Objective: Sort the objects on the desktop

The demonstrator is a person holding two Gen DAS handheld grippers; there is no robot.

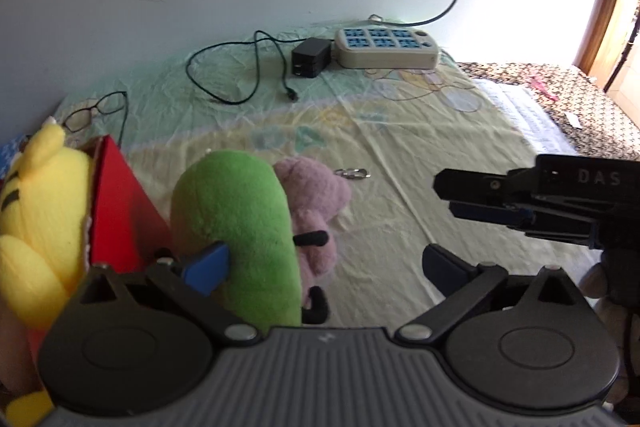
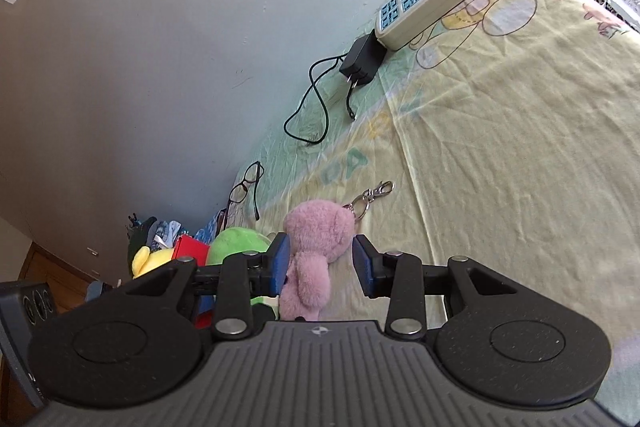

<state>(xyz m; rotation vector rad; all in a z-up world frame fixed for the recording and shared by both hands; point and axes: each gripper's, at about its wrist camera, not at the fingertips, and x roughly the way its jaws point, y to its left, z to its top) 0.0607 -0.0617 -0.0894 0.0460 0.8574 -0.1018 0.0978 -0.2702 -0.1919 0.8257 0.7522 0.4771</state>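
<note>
A pink plush bear [image 1: 316,203] with a metal key clip [image 1: 352,173] lies on the yellow-green sheet [image 1: 400,155], leaning against a green plush [image 1: 240,223]. Left of them a yellow plush [image 1: 40,211] sits in a red box [image 1: 116,211]. My left gripper [image 1: 326,267] stands wide open, its left pad [image 1: 208,267] against the green plush. My right gripper [image 1: 444,195] hovers to the right of the bear, apart from it. In the right wrist view the pink bear [image 2: 316,239] appears between the fingers of the right gripper [image 2: 320,261]; the right pad [image 2: 362,263] stands off it.
At the back by the wall lie a beige power strip [image 1: 386,47], a black adapter [image 1: 311,58] with its loose cable [image 1: 224,79], and glasses [image 1: 96,111]. Papers [image 1: 520,115] and a dark patterned cloth [image 1: 580,99] lie at the right edge.
</note>
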